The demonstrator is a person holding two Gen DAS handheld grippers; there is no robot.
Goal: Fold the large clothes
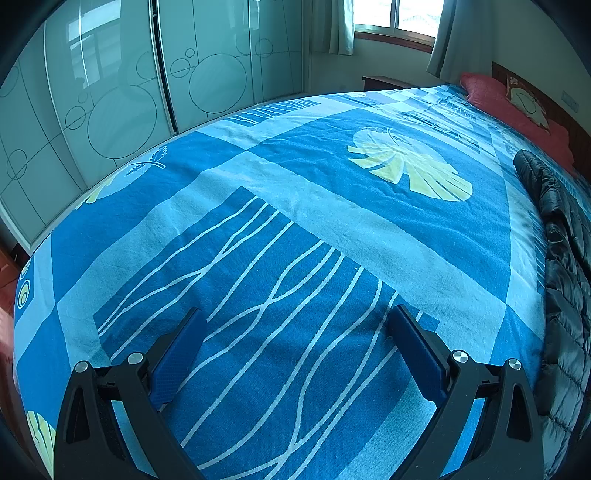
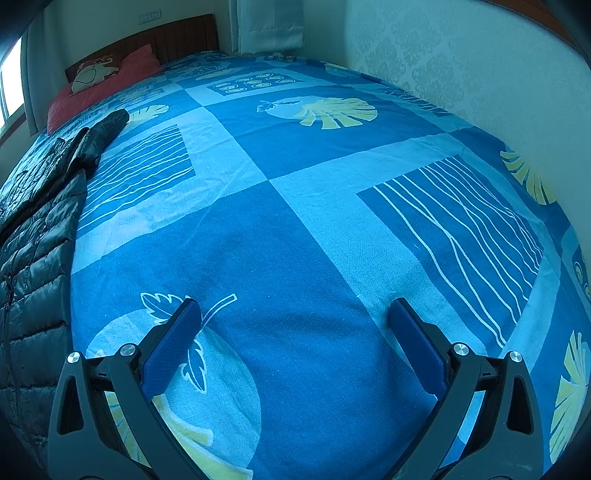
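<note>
Left wrist view is filled mostly by a bed point(image 1: 295, 221) covered in a blue patterned sheet, with sliding wardrobe doors point(image 1: 110, 92) noted behind it and a window point(image 1: 395, 16) at the far end. A red pillow point(image 1: 517, 107) is recorded at the headboard.

The task's garment, a dark quilted puffer jacket point(image 1: 565, 277), is found along the right edge of this view; in the right wrist view it is seen along the left edge point(image 2: 37, 240), which places it between the two grippers. It is laid out lengthwise on the sheet, with one sleeve extended toward the pillow. No fold can be made out in the visible portion, though much of the jacket is cut off by both frames.

The left gripper point(image 1: 295, 325) is held above bare sheet with its jaws spread wide, and nothing is gripped. The right gripper point(image 2: 295, 317) is likewise spread wide and empty, over bare sheet beside the jacket and near a papered wall point(image 2: 461, 66).

Progress is judged to be at the outset: the garment is spread but not yet grasped, and all folding appears to be outstanding.
</note>
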